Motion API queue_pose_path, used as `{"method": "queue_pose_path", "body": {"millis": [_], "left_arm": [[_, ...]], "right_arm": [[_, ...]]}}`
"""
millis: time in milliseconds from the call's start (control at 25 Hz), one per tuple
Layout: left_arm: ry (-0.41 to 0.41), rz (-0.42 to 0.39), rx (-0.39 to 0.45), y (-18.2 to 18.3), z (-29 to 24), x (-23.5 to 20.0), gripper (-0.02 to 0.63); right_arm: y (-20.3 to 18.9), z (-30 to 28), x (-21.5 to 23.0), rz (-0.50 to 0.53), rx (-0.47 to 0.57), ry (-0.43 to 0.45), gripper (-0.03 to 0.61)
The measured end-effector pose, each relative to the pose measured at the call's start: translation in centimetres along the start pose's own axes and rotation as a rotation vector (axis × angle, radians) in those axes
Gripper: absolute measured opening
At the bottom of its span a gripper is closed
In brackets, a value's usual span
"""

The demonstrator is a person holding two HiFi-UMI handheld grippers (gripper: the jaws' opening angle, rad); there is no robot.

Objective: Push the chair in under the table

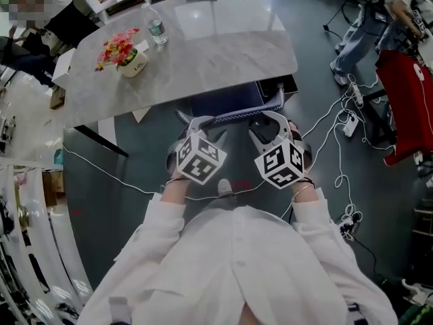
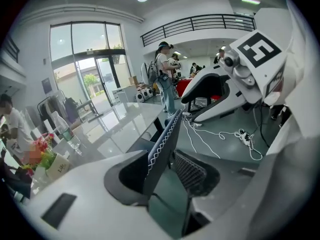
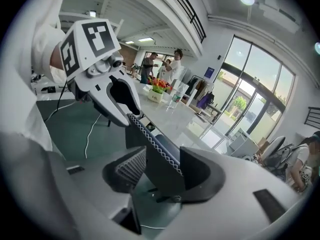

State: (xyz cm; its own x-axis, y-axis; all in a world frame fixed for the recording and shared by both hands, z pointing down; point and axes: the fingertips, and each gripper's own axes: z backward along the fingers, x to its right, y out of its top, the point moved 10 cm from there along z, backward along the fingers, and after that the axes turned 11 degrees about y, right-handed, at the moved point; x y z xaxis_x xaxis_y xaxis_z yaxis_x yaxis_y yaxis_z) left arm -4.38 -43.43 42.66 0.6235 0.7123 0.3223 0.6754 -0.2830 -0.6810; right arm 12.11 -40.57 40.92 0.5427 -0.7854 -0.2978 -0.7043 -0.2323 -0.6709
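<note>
Both left gripper point(image 1: 203, 128) and right gripper point(image 1: 268, 126) straddle the chair backrest point(image 1: 230, 110), jaws apart, no clamp. Backrest runs crosswise; table point(image 1: 223, 46) dead ahead.

Chair back point(image 2: 161, 151) is dark navy with a white zigzag stitch running down its edge. Table point(image 1: 223, 46) top is pale grey marble with faint veining. Left gripper point(image 1: 199, 122) and right gripper point(image 1: 269, 124) are white with dark ribbed pads, and their cubes carry black-and-white square markers. Flowers point(image 1: 116, 46) are red, pink and yellow in a white pot point(image 1: 134, 65). Floor point(image 1: 115, 208) is dark grey-green, cables point(image 2: 219, 134) white.
</note>
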Motion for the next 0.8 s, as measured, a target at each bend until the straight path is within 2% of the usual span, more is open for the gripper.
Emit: {"method": "queue_pose_path", "body": {"millis": [240, 400, 560, 800], "left_arm": [[0.013, 0.11, 0.044, 1.3, 2.9, 2.5, 0.166], [-0.001, 0.228, 0.085, 2.0, 5.1, 5.0, 0.166], [-0.03, 0.331, 0.152, 2.2, 7.4, 7.7, 0.164], [0.002, 0.382, 0.237, 3.4, 11.3, 11.4, 0.126]], "right_arm": [[-0.5, 4.2, -1.0, -0.005, 0.122, 0.004, 0.193], [-1.4, 6.9, -1.7, 0.007, 0.163, 0.01, 0.193], [-2.4, 9.9, -3.0, -0.051, 0.263, 0.051, 0.192], [-4.1, 14.4, -4.7, -0.091, 0.316, 0.051, 0.192]]}}
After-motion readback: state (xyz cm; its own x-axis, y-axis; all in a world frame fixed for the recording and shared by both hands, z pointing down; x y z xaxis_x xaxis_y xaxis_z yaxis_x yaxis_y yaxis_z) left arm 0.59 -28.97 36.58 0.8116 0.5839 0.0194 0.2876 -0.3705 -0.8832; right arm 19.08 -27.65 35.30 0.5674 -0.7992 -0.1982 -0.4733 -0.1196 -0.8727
